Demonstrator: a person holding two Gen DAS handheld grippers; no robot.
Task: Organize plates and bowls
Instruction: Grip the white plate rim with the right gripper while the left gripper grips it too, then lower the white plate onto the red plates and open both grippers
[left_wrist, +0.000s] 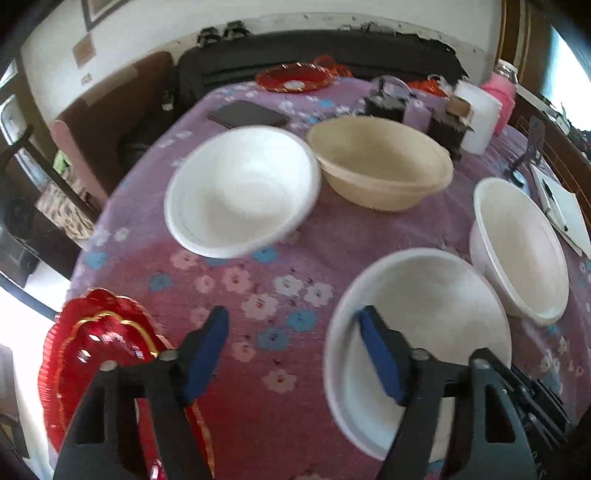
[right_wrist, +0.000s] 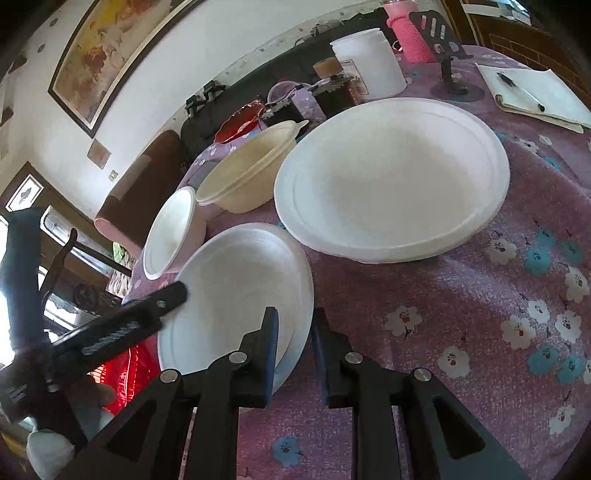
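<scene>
Right claw (right_wrist: 293, 325) clamped on near white bowl (right_wrist: 236, 295) rim. Left claw (left_wrist: 291, 325) released, straddling that rim, above floral bench (left_wrist: 258, 295).

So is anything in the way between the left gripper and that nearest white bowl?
Nothing visible. The left gripper straddles the white bowl's near rim, with one finger inside it and the other outside over the tablecloth, and neither is pressing yet. The right gripper sits at the same bowl's rim on another side.

matt white bowls (left_wrist: 242, 192), perhaps foam, glossy red foil plate (left_wrist: 96, 354)
</scene>
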